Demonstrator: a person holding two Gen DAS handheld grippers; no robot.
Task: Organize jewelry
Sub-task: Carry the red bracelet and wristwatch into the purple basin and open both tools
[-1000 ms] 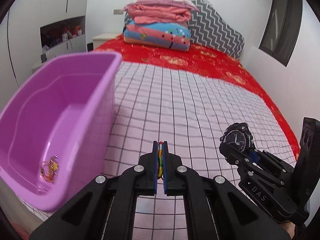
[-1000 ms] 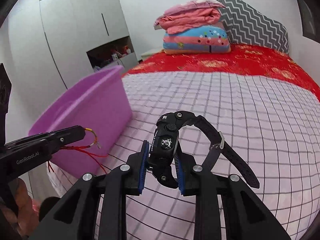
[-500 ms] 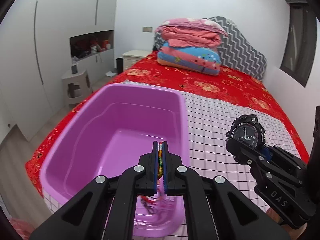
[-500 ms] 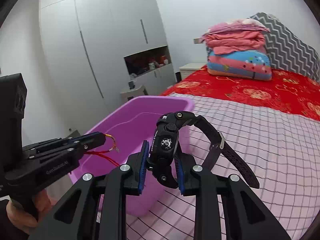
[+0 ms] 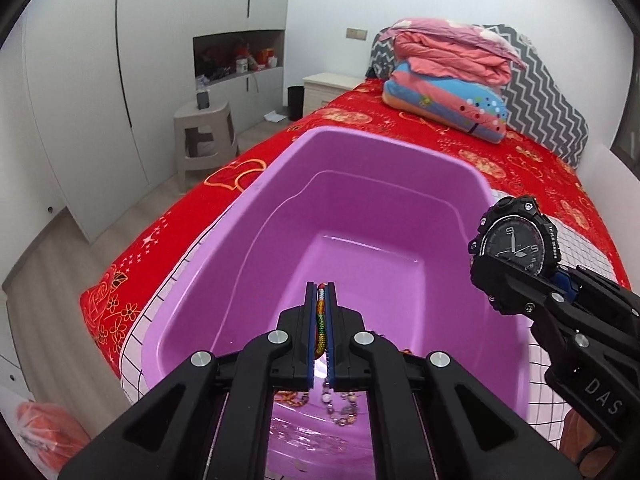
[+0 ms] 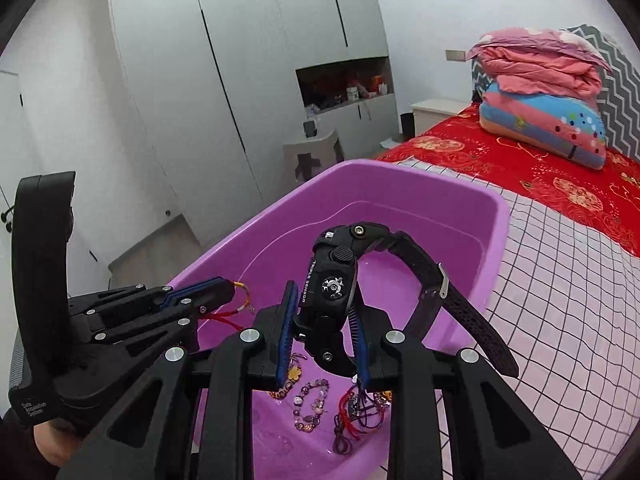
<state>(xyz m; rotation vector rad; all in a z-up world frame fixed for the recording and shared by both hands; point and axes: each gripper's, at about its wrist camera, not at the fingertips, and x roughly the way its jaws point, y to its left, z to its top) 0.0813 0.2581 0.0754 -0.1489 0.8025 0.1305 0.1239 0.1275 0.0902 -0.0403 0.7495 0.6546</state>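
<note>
Delivery step. The left gripper [image 5: 320, 332], clamped on a braided cord bracelet [image 5: 320, 320], hung over the purple tub [image 5: 256, 216], calling for release there. The right gripper [image 6: 324, 332], clamped on the black watch [image 6: 332, 292], hung just inside the near rim. A second earlier, both were beside the tub over the bed.

White wardrobe doors [image 6: 240, 80] rise ahead-left of the jaws. A grey stool [image 5: 204, 136] stands on pale wood floor [image 5: 48, 264], beside the red-covered bed [image 5: 420, 128]
</note>
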